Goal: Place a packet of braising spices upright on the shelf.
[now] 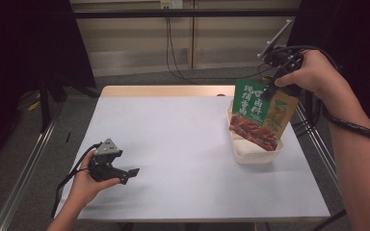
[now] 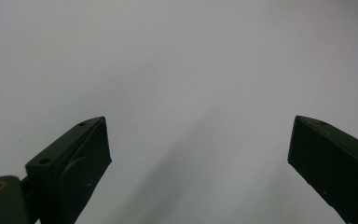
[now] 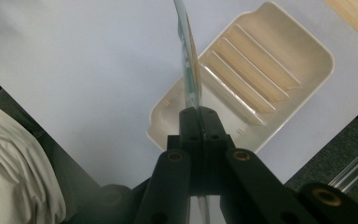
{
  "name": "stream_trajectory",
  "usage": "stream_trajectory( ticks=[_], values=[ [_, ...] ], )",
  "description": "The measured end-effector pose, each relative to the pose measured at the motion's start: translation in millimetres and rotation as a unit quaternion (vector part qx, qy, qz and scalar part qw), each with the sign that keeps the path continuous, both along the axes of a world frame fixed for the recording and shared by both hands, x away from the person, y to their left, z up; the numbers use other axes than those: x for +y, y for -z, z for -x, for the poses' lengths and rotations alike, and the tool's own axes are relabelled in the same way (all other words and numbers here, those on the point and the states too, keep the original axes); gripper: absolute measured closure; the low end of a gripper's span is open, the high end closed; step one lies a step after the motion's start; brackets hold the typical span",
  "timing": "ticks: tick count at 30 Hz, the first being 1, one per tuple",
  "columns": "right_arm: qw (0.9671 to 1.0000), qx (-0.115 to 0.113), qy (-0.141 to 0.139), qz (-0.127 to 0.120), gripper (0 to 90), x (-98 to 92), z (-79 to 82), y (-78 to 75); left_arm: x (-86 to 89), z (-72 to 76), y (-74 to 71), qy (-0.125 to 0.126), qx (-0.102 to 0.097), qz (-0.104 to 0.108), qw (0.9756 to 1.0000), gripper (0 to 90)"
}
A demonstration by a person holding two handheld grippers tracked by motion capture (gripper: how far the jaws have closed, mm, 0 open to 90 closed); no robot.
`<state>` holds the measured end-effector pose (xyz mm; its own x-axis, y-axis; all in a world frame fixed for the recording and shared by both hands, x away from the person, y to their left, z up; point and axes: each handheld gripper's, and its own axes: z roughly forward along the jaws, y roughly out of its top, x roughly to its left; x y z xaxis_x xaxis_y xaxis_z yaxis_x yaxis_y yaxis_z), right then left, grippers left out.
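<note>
The right tongs (image 3: 199,122) are pinching shut on the top edge of a green and yellow snack packet (image 1: 259,115), which is hanging upright from them, its lower end sitting over a cream ribbed tray (image 3: 279,60) at the tabletop's (image 1: 183,139) right side. The left tongs (image 1: 129,174) are gaping wide, gripping nothing, hovering well apart near the front left.

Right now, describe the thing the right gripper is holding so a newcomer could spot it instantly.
Start at the white table, then go to its far right, where a cream ridged tray sits. Hanging just above the tray, pinched at its top edge by the right gripper, is a flat snack packet. It is the one printed item: green and mustard, with white characters and reddish food.
</note>
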<state>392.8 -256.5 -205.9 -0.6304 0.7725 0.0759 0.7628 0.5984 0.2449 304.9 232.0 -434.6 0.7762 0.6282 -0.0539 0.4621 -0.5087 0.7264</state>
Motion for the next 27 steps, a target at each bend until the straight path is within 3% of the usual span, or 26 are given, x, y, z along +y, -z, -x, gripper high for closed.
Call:
stream_trajectory(
  ticks=[27],
  values=[
    [0.9998, 0.018, 0.007, 0.004, 90.0, -14.8, 1.2, 18.7, -0.9, -0.2, 1.1, -0.003, 0.001, 0.002, 1.0000, 5.5]
  ],
)
